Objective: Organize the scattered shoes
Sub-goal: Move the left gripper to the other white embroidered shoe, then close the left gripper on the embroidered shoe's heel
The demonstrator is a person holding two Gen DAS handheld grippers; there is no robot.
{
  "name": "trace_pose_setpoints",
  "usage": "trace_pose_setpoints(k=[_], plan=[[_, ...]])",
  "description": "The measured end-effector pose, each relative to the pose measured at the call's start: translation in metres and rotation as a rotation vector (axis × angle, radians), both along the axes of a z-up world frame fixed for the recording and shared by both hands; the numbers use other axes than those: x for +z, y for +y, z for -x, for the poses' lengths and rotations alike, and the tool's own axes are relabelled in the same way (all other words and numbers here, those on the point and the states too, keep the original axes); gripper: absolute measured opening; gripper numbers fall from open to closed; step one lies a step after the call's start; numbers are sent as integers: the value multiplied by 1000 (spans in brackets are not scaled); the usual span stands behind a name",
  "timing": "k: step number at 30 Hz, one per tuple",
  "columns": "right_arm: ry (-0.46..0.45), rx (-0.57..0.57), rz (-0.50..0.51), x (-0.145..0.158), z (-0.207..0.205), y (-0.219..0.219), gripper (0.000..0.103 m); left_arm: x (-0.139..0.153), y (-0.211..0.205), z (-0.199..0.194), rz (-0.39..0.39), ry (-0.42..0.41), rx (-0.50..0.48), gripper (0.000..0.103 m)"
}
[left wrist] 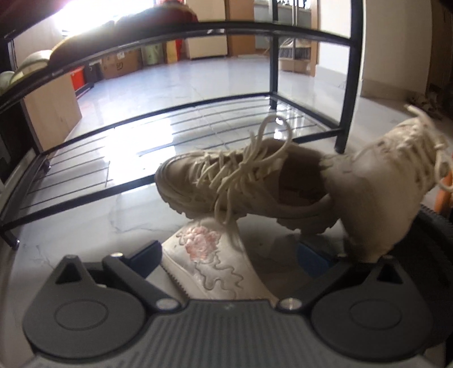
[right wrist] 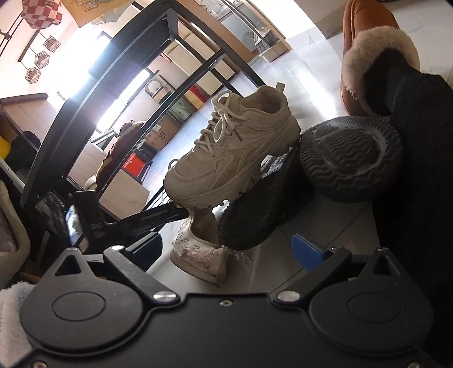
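A white sneaker with pink flower embroidery lies on the floor between the fingers of my left gripper, whose jaws stand wide apart around it. It also shows in the right wrist view, where my right gripper is open above it. A beige chunky sneaker rests tilted on top of the embroidered one and on black shoes. A second embroidered white sneaker lies at the right. The black metal shoe rack stands just behind.
A black sole-up shoe, a black fur-lined boot and an orange shoe lie at the right. Shoes sit on the rack's upper shelf. Cardboard boxes line the far wall. The floor is glossy tile.
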State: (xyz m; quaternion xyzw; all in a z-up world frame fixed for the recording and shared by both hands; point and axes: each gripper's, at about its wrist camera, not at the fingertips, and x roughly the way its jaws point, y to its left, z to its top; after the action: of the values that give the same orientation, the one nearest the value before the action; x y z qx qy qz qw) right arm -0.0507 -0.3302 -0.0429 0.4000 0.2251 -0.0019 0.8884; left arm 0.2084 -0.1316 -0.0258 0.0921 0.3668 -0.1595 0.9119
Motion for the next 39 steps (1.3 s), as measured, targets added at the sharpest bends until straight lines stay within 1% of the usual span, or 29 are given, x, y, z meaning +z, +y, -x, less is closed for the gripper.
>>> trace_pose_setpoints(k=[2,6,9,11,13,16,19,21,22,24,25,26,27,29,30,32,33,34,35,37,39], plan=[[0,1,-14,-1,0,-1,100,-6,-3,-5,-22,21,-10,93],[-5,11,-29,-2,-2,-2,100,-7,-1,-10,-24,7,-20,94],[-8,13,-34,-2,-3,-2,100,-11,1,-8,-53,-11,-3,92],[-9,9,-48,-3,-3,-3,101,-14,4,-11,-52,-5,16,91],[-4,6,-58,-4,-3,-4,101,-18,3,-16,-79,15,34,90],[1,9,-56,-5,-4,-3,101,-19,-7,-22,-136,-9,-2,90],[0,8,-55,-5,-4,-2,101,-18,-17,-30,-174,-19,-16,90],[4,5,-61,-6,-4,-3,101,-21,-23,-36,-210,-10,-17,83],[6,4,-64,-6,-4,-3,101,-24,-25,-38,-231,-11,-21,74],[7,2,-67,-7,-4,-4,101,-28,-28,-42,-266,-12,-32,70],[6,2,-69,-7,-4,-4,101,-30,-28,-43,-259,-4,-42,63],[6,2,-71,-7,-4,-4,101,-32,-27,-41,-249,0,-49,60],[6,1,-75,-7,-4,-5,101,-32,-26,-38,-249,-14,-49,59],[6,0,-82,-8,-4,-5,101,-33,-25,-34,-246,-33,-54,47],[7,-1,-85,-8,-4,-6,101,-32,-23,-31,-240,-43,-67,45],[6,-2,-90,-8,-3,-6,101,-28,-19,-24,-229,-62,-96,32],[5,-3,-90,-8,-3,-7,101,-25,-16,-20,-219,-68,-122,28],[3,-5,-88,-8,-3,-7,101,-22,-13,-18,-213,-74,-145,18],[2,-5,-88,-8,-3,-7,101,-19,-10,-16,-207,-73,-156,12],[4,-6,-86,-8,-3,-6,101,-10,0,-15,-187,-61,-158,10],[6,-6,-82,-7,-3,-6,101,-7,8,-14,-197,-70,-138,9]])
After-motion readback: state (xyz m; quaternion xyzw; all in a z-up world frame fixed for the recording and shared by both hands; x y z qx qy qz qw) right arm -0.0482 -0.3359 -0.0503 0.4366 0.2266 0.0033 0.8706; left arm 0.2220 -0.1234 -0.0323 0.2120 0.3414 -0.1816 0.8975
